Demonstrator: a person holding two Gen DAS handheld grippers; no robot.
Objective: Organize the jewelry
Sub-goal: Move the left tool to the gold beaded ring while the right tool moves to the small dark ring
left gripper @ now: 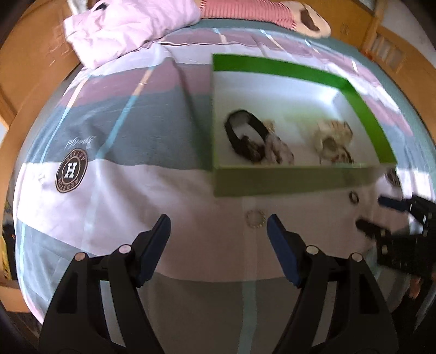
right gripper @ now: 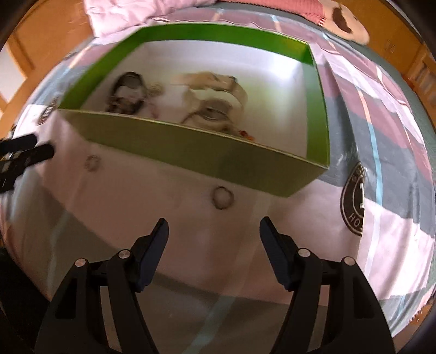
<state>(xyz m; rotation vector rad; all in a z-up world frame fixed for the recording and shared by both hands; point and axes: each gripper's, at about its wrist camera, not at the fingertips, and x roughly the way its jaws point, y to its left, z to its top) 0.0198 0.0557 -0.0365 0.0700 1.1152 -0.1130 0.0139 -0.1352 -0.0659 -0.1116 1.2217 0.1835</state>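
Note:
A green box (left gripper: 294, 179) (right gripper: 190, 152) with a white floor lies on the bedspread. It holds a black band (left gripper: 245, 130), pale bracelets (left gripper: 332, 136) (right gripper: 215, 92) and other pieces. A small beaded ring (left gripper: 255, 217) (right gripper: 92, 162) lies on the spread just before my left gripper's right finger. A dark ring (left gripper: 353, 197) (right gripper: 223, 198) lies near the box's front wall, ahead of my right gripper. My left gripper (left gripper: 218, 226) is open and empty. My right gripper (right gripper: 214, 228) is open and empty; it also shows at the right edge of the left wrist view (left gripper: 381, 215).
A striped bedspread (left gripper: 122, 196) with round dark logos (left gripper: 71, 172) (right gripper: 354, 198) covers the bed. A folded pink quilt (left gripper: 122, 30) and a striped pillow (left gripper: 245, 11) lie at the far end. Wooden bed frame (left gripper: 24, 81) surrounds it.

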